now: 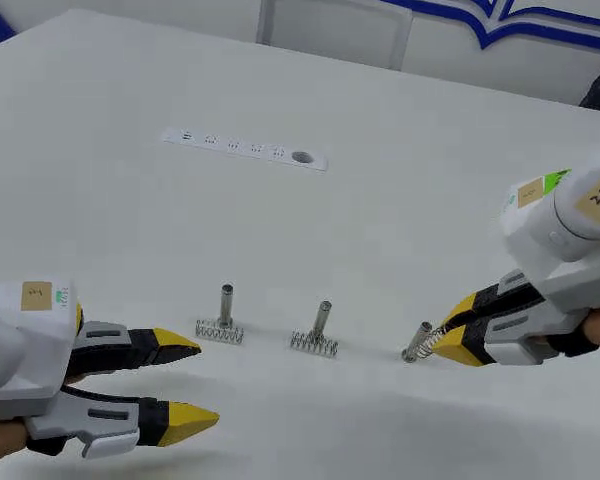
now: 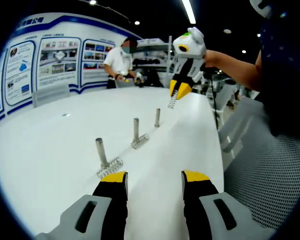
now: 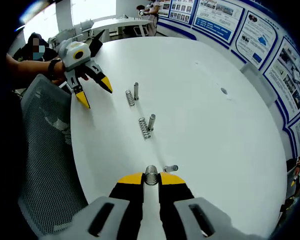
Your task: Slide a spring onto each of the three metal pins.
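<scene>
While the right gripper pinches the held spring by one end, jaws nearly closed on the coil, the free end sits right by the top of the right-hand pin, and that's the whole game now! To do this well, I'd line the coil's axis up with the pin's shaft first, then slide straight down. Come in skewed and the spring will likely snag on the rim or topple the pin.

Over on the other side, the left gripper hangs low over the surface, jaws wide apart, nothing in them, near the left pin. The left spring lies flat at that pin's foot, and the middle spring lies flat at the foot of the middle pin. None threaded yet, by the look of it.

Now, the head view makes spring and pin seem to touch. The left gripper view, looking along the row, says otherwise: the spring dangles above and a little aside of the pin, with a clear gap. The right gripper view gives the aim, with the coil end between the yellow tips and the pin just off to its right.
</scene>
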Demonstrator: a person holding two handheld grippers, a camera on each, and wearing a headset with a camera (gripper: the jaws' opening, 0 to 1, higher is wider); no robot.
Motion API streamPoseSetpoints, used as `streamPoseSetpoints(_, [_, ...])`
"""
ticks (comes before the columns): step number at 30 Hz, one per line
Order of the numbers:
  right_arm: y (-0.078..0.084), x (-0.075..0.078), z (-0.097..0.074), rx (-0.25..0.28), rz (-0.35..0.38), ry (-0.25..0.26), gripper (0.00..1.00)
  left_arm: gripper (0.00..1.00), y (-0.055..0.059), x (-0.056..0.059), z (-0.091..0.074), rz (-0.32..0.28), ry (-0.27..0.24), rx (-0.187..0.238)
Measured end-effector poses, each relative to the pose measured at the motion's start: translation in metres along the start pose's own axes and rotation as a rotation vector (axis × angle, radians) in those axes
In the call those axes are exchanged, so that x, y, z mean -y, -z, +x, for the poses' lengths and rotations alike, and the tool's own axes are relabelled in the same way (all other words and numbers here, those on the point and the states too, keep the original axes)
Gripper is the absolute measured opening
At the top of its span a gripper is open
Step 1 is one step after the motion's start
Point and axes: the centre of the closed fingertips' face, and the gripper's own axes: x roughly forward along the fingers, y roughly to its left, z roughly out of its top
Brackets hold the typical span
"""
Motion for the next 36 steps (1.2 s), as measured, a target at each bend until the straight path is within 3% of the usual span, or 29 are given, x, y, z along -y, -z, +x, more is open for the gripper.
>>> streamPoseSetpoints(12, [0.002,0.024,0.008,-0.068,-0.012,0.053,0.12,0.44,0.000,-0.001,0.000,-0.008,0.007,0.011])
streamPoseSetpoints(36, [0.006,0.031,0.042,-0.149,-0.015,-0.022,0.12,0.43,0.006,-0.004,-0.001,-0.024,0.006,0.007])
